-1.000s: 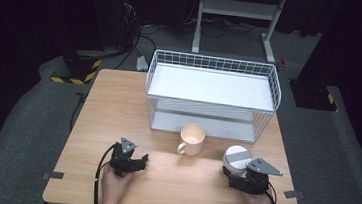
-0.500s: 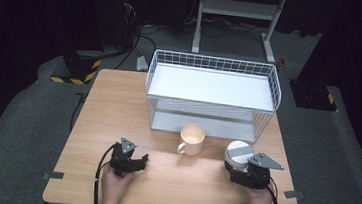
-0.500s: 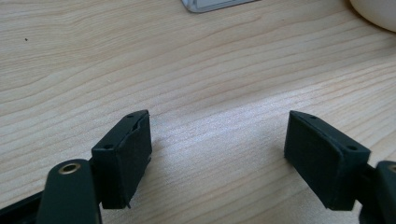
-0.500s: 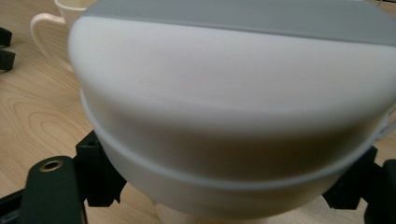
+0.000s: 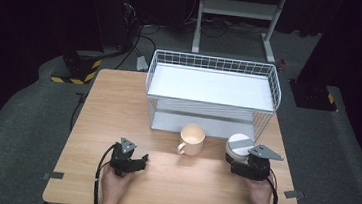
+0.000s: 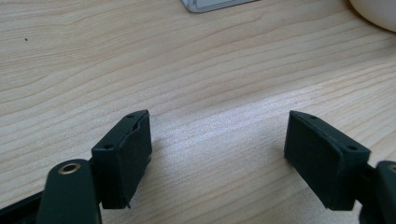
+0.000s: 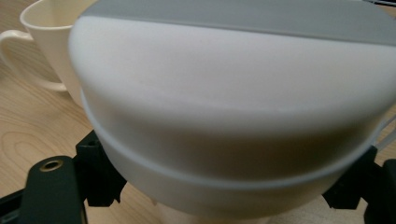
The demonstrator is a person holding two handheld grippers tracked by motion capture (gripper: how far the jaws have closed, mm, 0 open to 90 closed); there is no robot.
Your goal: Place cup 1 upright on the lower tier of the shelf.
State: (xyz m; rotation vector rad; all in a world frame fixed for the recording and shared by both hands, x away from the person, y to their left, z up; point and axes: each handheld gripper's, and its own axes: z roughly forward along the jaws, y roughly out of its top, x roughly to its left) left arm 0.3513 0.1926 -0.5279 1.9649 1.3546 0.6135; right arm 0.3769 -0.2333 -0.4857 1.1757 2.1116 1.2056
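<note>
Tabletop (image 5: 119, 101): light wood with a visible grain pattern. Wire basket (image 5: 215, 65): white grid mesh with a white floor panel. Mug (image 5: 193, 139): cream, inside and out. Round container (image 5: 237, 143): white body with a grey top. Left tongs (image 6: 219, 154): black jaws with a brass-coloured rivet. Right tongs (image 5: 243, 163): black, with a grey three-cornered plate. Floor (image 5: 25, 132): grey. Floor block (image 5: 73, 74): striped yellow and black.

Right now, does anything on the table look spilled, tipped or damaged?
Nothing stands out. The mug stands upright, with no spill showing on the table. The white container sits upright between the right gripper's jaws, before the wire basket.
</note>
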